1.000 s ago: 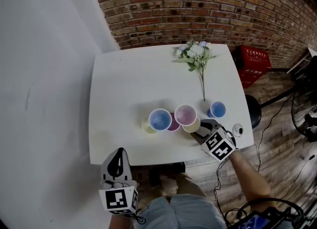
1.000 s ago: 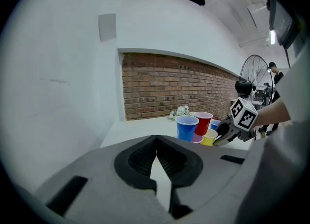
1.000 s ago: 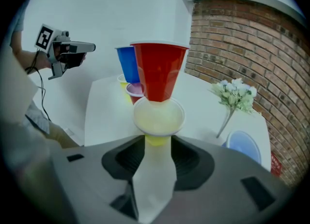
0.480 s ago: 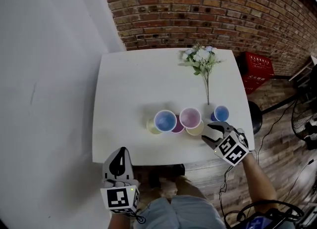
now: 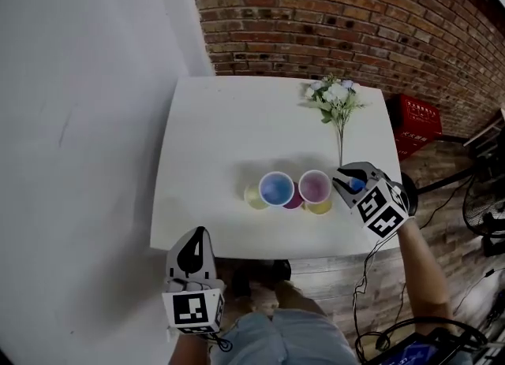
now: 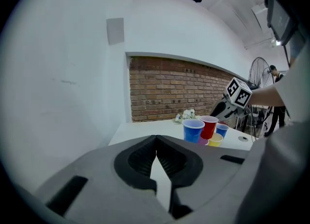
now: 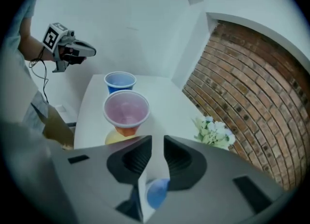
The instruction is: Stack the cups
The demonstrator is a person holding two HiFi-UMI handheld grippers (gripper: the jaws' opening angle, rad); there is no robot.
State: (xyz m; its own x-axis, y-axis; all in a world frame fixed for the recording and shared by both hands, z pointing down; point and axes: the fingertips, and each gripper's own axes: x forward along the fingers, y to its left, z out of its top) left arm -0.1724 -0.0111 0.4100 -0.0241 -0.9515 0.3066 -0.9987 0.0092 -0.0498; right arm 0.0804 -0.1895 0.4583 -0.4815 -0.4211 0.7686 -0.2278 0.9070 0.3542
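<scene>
Both tongs in view: right tongs (image 7: 157, 141) clenched on the small blue cup (image 7: 158, 192), jaws having just been closing. Blue shows low in the narrow gap between them, which reads as a pinch on the cup's wall. My guess at the reason is that a wall pinch keeps the cup mouth-up, so it can be carried and lowered into another. From the head view I cannot tell whether its base is clear of the table (image 5: 221, 119). The cup sits directly under the right tongs, at the right end of the row, near the table's right edge and just beside the foot of the flower sprig (image 5: 337, 97). The left tongs (image 6: 156, 141) are closed on nothing, tips together. They hang short of the table's near edge, well apart from every cup, probably parked to leave the right side room. The remaining cups bunch at mid-table. The red cup (image 5: 315, 186) is nearest the held one and touches a yellow cup (image 5: 322, 207), though I can't make out whether it is seated in it. Further left come a purple cup (image 5: 293, 200), the large blue cup (image 5: 277, 188) and a second yellow cup (image 5: 253, 196). A tight cluster means a short carry, and the red cup's open mouth looks the likeliest seat.
</scene>
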